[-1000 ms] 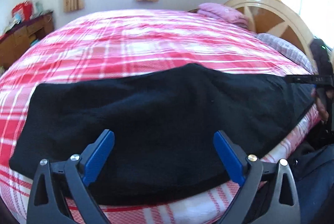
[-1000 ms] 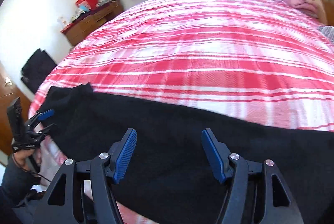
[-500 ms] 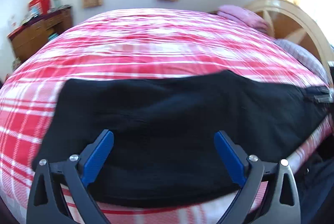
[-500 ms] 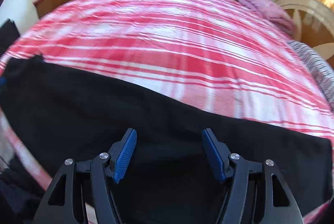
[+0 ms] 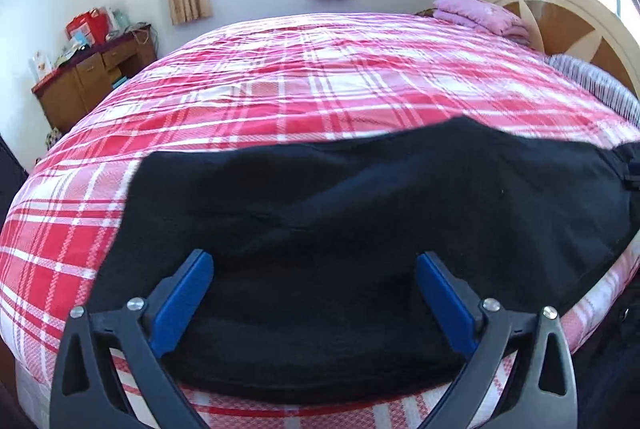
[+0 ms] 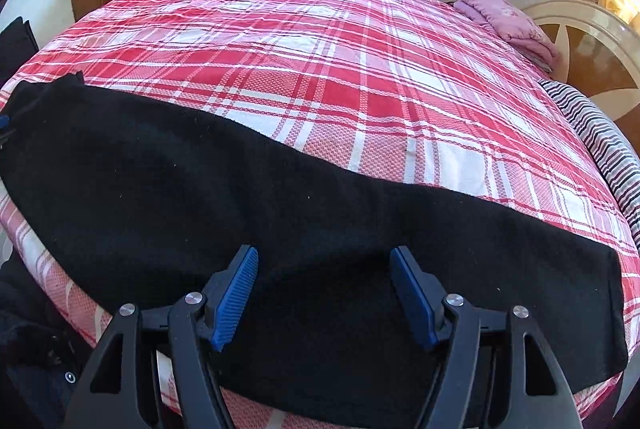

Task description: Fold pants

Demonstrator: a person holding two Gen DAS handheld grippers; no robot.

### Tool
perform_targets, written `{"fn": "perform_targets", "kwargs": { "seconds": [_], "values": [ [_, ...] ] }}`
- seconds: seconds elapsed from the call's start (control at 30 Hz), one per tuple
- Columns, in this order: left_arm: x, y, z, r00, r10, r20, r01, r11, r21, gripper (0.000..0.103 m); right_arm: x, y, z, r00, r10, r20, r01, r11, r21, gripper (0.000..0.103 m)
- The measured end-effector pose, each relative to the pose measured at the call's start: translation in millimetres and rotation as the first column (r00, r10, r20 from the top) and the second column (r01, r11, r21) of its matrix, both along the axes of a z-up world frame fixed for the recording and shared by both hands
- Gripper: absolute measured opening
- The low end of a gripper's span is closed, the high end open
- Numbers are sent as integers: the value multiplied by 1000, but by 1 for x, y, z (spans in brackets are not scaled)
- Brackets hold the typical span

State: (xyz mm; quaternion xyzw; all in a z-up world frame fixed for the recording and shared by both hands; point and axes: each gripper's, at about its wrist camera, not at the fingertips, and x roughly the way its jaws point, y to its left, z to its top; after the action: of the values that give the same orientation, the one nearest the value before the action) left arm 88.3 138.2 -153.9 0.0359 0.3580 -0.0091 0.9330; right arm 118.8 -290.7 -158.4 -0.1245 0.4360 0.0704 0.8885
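Note:
Black pants (image 5: pixel 360 229) lie flat and lengthwise along the near edge of a red plaid bed (image 5: pixel 320 89). My left gripper (image 5: pixel 313 261) hovers open over their left half, nothing between its blue pads. In the right wrist view the same pants (image 6: pixel 280 209) stretch from the left edge to a squared end at the right. My right gripper (image 6: pixel 324 253) hangs above their right half. Its jaws are opening, with only the cloth below and nothing pinched between them.
A folded pink blanket (image 5: pixel 480 15) and a striped pillow (image 5: pixel 592 81) lie by the round headboard (image 5: pixel 560 17) at the right. A wooden dresser (image 5: pixel 92 77) with bags on top stands at the far left wall. The person's dark clothing shows at the lower corners.
The left view has swung left, and the other gripper has slipped off its right edge. The right view has swung right: the hand and left gripper left it, and the pants' right end came in.

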Motion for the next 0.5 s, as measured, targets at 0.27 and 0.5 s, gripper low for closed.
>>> {"fn": "perform_targets", "kwargs": {
  "seconds": [0.27,0.5],
  "values": [
    [9,36,25,989,137,60,-135,990,-32,103,-10,-5,6,1000,4,13,-4,1000,-9,70],
    [22,66,8,969,248,9,-246,965,-92,103,-28,-49,18,990,-115,80,118,993,-26,70]
  ]
}}
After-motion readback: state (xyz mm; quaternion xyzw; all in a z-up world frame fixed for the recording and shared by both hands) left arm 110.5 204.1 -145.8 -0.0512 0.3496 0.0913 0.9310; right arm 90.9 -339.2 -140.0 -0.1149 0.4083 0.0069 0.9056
